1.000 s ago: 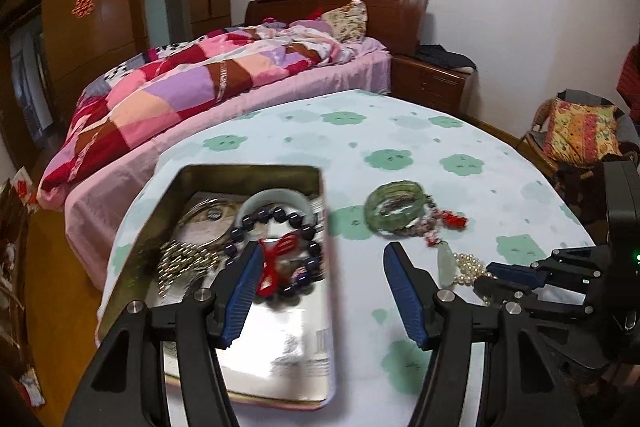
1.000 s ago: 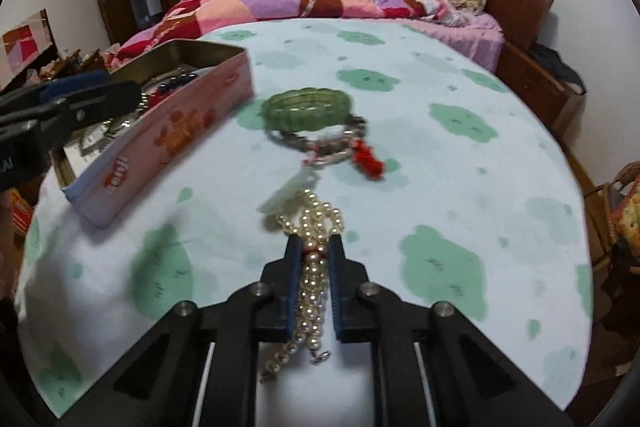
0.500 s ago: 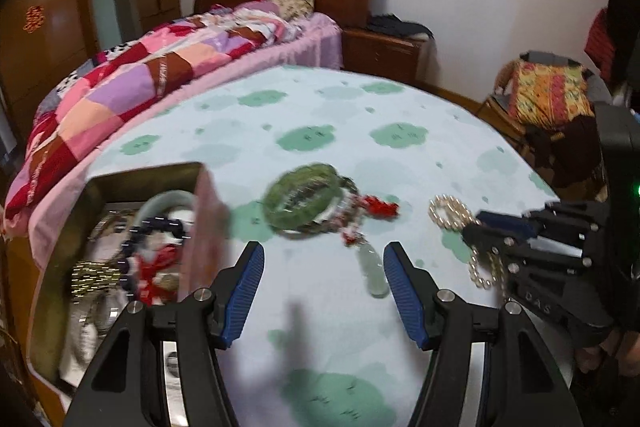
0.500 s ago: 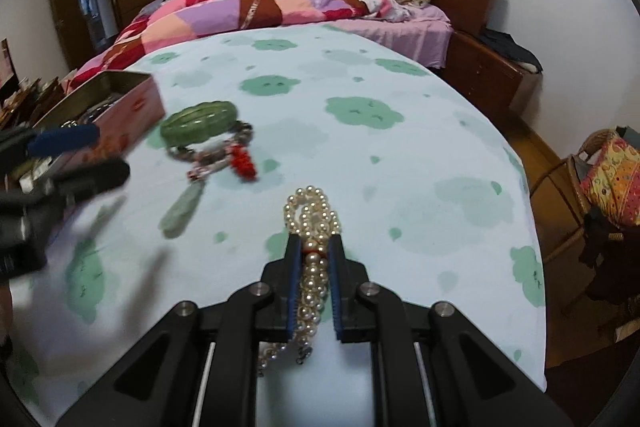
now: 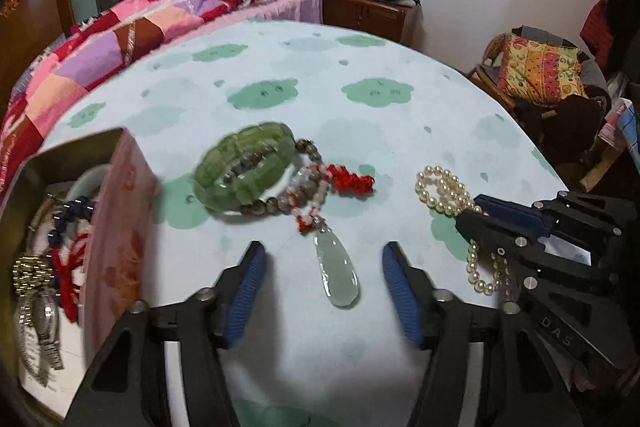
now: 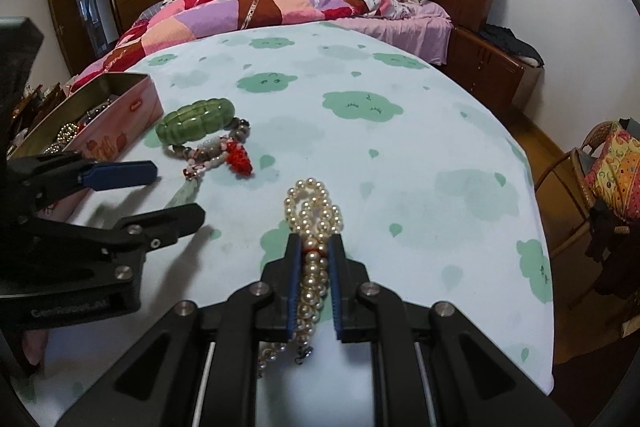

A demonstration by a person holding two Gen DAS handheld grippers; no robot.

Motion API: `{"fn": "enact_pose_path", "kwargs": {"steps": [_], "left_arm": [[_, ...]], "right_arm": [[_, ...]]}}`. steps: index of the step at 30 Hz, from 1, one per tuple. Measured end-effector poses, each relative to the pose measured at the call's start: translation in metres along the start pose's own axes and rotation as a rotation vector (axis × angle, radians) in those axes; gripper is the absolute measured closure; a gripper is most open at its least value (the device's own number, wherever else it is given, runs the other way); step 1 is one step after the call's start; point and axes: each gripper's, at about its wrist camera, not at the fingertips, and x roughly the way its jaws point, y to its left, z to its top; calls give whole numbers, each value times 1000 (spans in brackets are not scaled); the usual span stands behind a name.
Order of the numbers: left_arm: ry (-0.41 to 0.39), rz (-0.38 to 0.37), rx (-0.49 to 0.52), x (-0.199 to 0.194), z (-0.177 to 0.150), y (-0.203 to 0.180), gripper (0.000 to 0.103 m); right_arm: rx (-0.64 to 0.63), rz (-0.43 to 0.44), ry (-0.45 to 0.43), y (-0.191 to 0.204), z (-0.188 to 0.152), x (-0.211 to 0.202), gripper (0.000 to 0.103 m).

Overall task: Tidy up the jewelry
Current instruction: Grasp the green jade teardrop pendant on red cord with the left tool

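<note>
The left hand-held gripper [image 5: 322, 285] stands wide and empty, and it has swung away from the tin box [image 5: 120, 227] over the last second: the box, which was directly beneath its fingers, now lies off its left finger, with watches and beaded pieces visible inside. Between and just ahead of its fingers now lies the pale jade pendant [image 5: 338, 273], joined by a red-knotted bead strand [image 5: 320, 187] to the green jade bracelet [image 5: 244, 167] further ahead on the counter [image 5: 360, 59]. The right hand-held gripper [image 6: 314, 247] remains narrowed on the pearl necklace [image 6: 314, 215]; loops of pearls project ahead of its fingertips and loose ends trail behind the pads. The necklace has been drawn clear of the pendant group, which it previously touched, and the two are now apart, the pendant group lying to the left of the right gripper. Judgement: the pearls are separated and in hand but not yet boxed; the left gripper appears positioned to collect the pendant next. Risk noted: the pendant strand is tangled about the bracelet, so lifting one may drag the other. The dangling pearl ends could snag on the box rim during transfer.
</note>
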Motion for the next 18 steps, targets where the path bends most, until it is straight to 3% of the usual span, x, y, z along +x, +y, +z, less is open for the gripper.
{"fn": "enact_pose_path", "kwargs": {"steps": [5,18], "left_arm": [[-4,-36,0,0,-1,1,92],[-81,-60,-32,-30,-8,9,95]], "right_arm": [[-3,1,0,-1,0,0,88],[3,15,-3,0,1,1,89]]}}
